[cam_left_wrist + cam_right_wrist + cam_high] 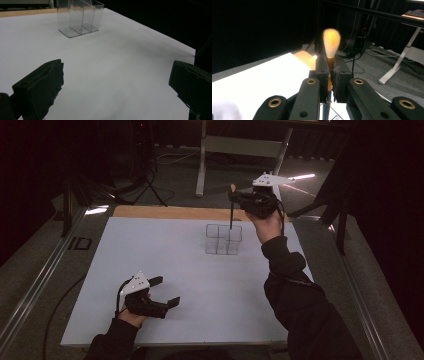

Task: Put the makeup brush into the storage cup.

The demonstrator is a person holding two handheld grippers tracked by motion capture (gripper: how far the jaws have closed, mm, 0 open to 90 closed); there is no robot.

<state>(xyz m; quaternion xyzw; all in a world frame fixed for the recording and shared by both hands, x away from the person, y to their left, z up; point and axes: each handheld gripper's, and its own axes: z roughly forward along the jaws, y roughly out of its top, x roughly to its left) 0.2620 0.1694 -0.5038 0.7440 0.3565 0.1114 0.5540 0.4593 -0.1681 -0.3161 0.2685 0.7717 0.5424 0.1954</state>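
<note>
white table (pixel 165 270) spread wide under everything, pale wooden strip along its far edge. clear organizer (pixel 223 239) standing upright on the far half of that table, a cluster of see-through compartments; in the left gripper view the same clear organizer (pixel 78 17) at the top, open slots facing up, nothing inside the ones in sight.

right gripper (pixel 235 196) held up above the organizer's far right corner, arm in a dark sleeve beneath it. jaws clamped tight on a brush (pixel 232 210), gripping near the ferrule. brush upright, tan bristles on top, dark handle hanging straight down with its tip at the rim of the organizer's rear right compartment; whether inside or just over it, cannot tell. in the right gripper view, brush (pixel 331 43) pinched between the two black pads, bristle tuft fanned above them, right gripper (pixel 331 72) closed on it.

left gripper (pixel 165 291) low at the near left of the table, well apart from the organizer. jaws spread wide, nothing between them, bare white surface in the gap in the left gripper view (pixel 116 87).
</note>
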